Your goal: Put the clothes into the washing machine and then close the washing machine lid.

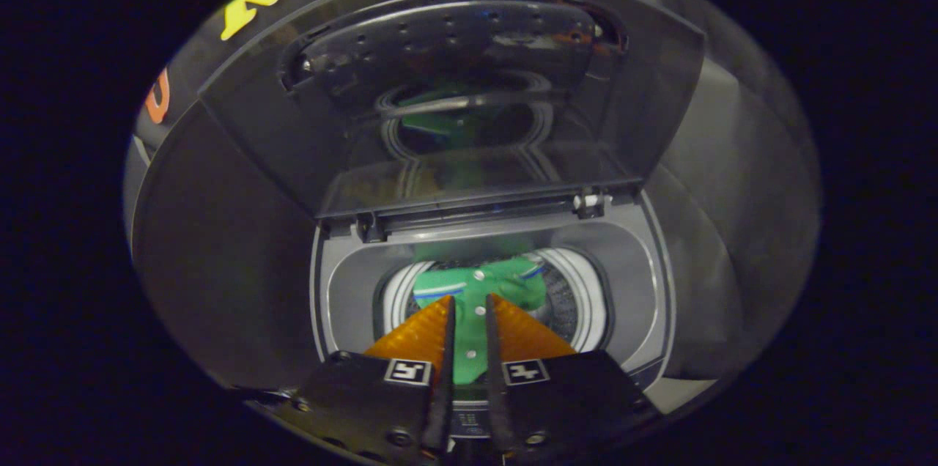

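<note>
The washer (645, 283) sits in the lower middle of the frame, its lid (454, 85) raised upright behind the opening and filling the upper middle. The drum (579, 305) lies inside the opening, below the lid's hinge. The garment (480, 290) lies in the drum, reaching toward the near rim. The gripper (470, 305) hangs at lower centre over the near rim, its fingers (447, 349) close together with a strip of the garment between them, tips over the drum.
</note>
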A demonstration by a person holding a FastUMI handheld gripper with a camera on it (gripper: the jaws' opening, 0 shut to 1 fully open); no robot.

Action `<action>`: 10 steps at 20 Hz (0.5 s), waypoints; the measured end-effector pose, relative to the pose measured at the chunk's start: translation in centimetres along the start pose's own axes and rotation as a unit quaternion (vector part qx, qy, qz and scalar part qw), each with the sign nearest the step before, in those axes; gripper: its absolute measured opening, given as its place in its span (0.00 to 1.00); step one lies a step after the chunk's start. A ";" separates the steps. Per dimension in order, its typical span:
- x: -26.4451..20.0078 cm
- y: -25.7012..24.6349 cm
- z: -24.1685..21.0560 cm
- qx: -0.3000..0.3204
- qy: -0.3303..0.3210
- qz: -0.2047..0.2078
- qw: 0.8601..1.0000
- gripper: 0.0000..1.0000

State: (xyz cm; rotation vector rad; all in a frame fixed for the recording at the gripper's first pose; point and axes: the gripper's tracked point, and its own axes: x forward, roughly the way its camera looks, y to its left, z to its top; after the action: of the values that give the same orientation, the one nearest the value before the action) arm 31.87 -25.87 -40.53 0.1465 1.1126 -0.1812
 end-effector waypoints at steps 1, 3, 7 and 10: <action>-0.7 0.3 0.7 -0.011 -0.012 0.001 1.000 0.32; -2.8 1.5 2.5 -0.024 -0.040 0.011 0.999 0.39; -8.1 2.8 8.2 -0.056 -0.124 0.015 0.991 0.38; -12.3 3.2 13.0 -0.091 -0.199 0.006 0.976 0.38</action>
State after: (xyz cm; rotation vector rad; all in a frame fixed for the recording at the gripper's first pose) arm 38.70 -24.57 -23.73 -0.0467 0.7239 -0.0921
